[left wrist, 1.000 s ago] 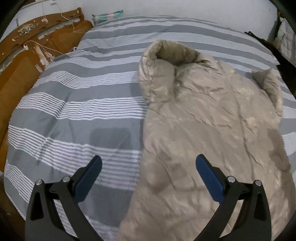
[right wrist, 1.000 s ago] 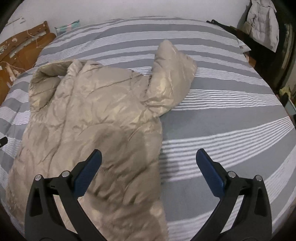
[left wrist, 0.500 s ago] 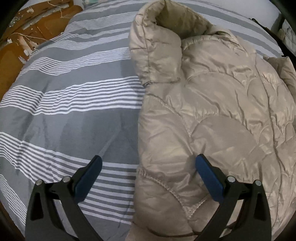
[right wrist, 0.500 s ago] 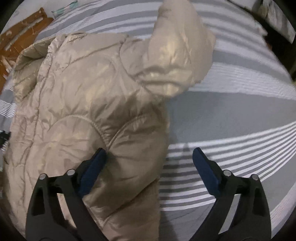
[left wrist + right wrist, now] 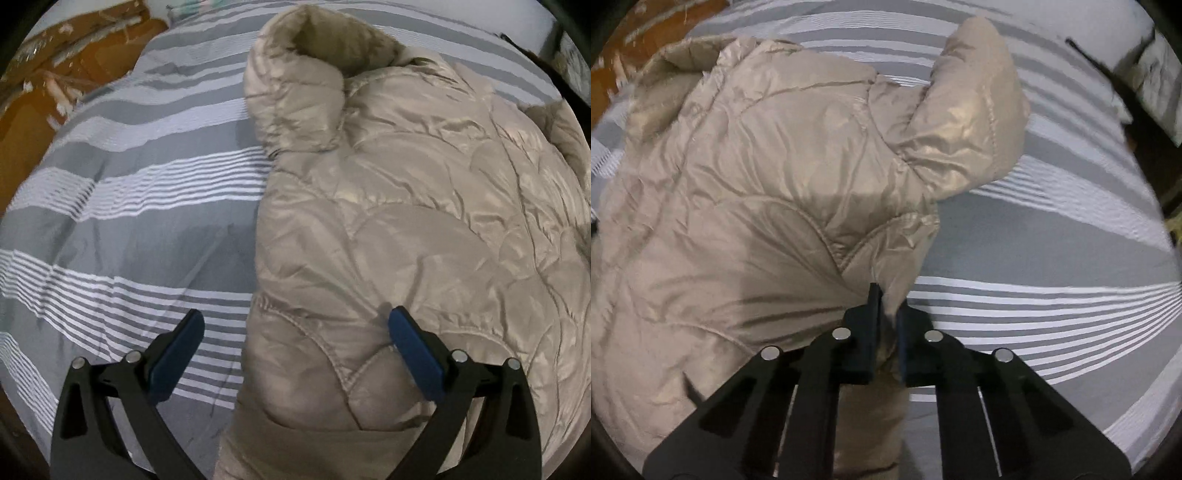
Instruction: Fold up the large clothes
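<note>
A beige quilted puffer jacket (image 5: 424, 229) lies flat on a grey and white striped bed cover (image 5: 129, 229), its collar toward the far end. My left gripper (image 5: 295, 343) stands open astride the jacket's left edge, one blue pad on the cover and the other on the fabric. In the right wrist view the same jacket (image 5: 757, 192) fills the left, with a folded sleeve (image 5: 975, 122) sticking up at the far right. My right gripper (image 5: 886, 310) is shut on a pinch of the jacket's right edge, and creases fan out from the grip.
An orange-brown wooden bed frame (image 5: 44, 110) runs along the far left of the bed. A dark piece of furniture with pale clothing (image 5: 1156, 85) stands past the bed's far right side. Striped cover (image 5: 1052, 266) lies bare to the right of the jacket.
Both grippers have sunk closer to the jacket. The right jaws, wide apart in the earlier frames, have closed on the jacket's right edge. The left jaws remain apart.
</note>
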`<state>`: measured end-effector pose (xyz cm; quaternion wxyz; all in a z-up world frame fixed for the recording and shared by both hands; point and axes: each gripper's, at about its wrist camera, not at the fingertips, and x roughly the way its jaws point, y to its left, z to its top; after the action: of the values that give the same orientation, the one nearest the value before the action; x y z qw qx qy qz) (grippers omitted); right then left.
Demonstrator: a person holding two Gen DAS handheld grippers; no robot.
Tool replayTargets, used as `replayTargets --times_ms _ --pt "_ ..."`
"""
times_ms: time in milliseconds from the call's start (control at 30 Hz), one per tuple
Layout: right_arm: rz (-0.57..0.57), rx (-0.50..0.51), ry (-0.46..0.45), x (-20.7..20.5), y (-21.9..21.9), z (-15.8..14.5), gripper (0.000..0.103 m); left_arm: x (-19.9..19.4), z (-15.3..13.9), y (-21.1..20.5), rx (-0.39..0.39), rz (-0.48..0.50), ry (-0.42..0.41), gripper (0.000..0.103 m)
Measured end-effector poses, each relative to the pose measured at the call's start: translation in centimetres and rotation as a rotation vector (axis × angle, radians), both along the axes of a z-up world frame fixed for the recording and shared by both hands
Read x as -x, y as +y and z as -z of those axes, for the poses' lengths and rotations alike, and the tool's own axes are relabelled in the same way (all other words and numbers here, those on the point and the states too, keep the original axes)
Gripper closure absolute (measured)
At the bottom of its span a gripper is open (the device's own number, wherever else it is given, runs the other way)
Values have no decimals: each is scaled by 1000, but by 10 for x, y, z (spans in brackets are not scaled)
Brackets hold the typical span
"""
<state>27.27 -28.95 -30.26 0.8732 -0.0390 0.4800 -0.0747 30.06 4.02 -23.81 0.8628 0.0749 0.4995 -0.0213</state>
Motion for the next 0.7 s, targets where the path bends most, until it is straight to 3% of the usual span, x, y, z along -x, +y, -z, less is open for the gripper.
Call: replayTargets --times_ms 167,200,233,367,467,567,633,667,700 --pt "110 142 -4 -1 -45 0 103 -10 -8 -9 -14 21 10 3" --pt "116 25 19 -2 -71 1 103 -13 -9 -9 -25 21 2 3" --pt "133 -7 16 -1 -82 -2 103 -18 -12 -9 -43 18 -14 3" --pt "131 -1 -27 10 -89 -24 103 -53 -22 -3 -62 -17 -60 3" --pt "101 20 -39 12 -68 -28 102 -87 -31 4 -77 -45 -85 3" --pt "112 -34 -38 7 -56 -27 102 -128 -45 8 -90 -64 -114 3" --pt "100 -50 -48 3 -48 -31 95 -147 -53 9 -101 -66 -130 3" --pt "91 -55 -56 -1 -41 -34 83 -158 -55 8 -109 -60 -132 3" --pt "82 -55 -63 -11 -33 -38 64 -167 -56 8 -115 -55 -130 3"
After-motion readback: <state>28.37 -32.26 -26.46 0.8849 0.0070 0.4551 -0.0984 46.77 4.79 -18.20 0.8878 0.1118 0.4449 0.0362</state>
